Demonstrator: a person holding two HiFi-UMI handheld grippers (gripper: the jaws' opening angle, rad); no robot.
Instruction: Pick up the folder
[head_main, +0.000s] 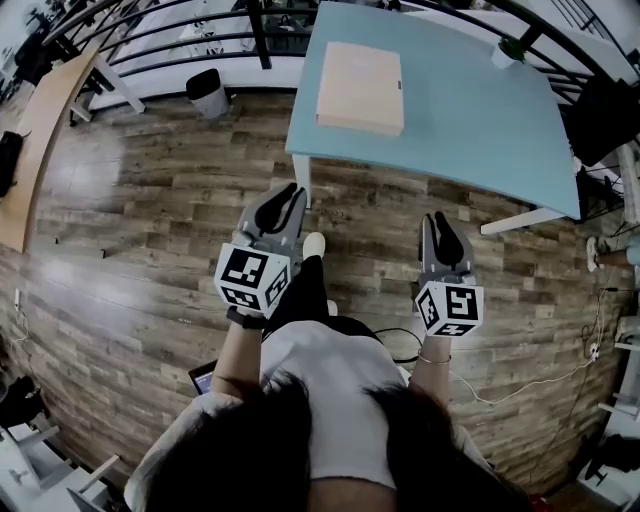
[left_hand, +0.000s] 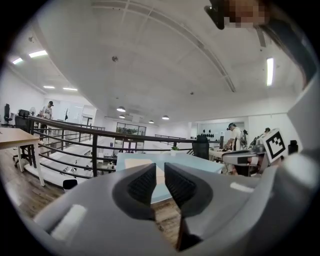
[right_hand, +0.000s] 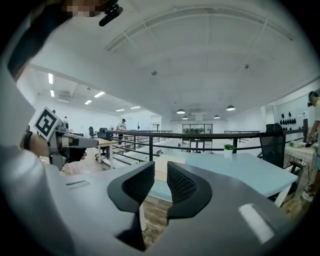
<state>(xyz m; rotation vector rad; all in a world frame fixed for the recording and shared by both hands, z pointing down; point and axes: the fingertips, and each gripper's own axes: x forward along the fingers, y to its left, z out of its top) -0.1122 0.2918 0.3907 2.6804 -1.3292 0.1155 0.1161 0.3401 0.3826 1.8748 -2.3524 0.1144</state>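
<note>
Folder (head_main: 360, 87): a pale tan, flat rectangle lying on the light blue table (head_main: 470, 130), toward its left side and close to the near edge, well apart from both tools. It looks thick for a folder, so it is probably stuffed with paper: fairly light, but with covers that flex, and loose sheets could slide out if it tips. Because it lies flat, a jaw has little room to get under it. The near long edge seems the best place to pinch, perhaps after drawing it to the table's edge.

The left gripper (head_main: 283, 200) and right gripper (head_main: 443, 225) hang over the wood floor just in front of the person's body. Each has its jaws pressed nearly together, only a thin slit showing, with nothing between them.

In both gripper views the jaws cover most of the folder, leaving only a tan sliver. Which side carries the spine, whether it is clasped, and what it contains cannot be made out. The person's head and shoulders block the bottom of the head view.
</note>
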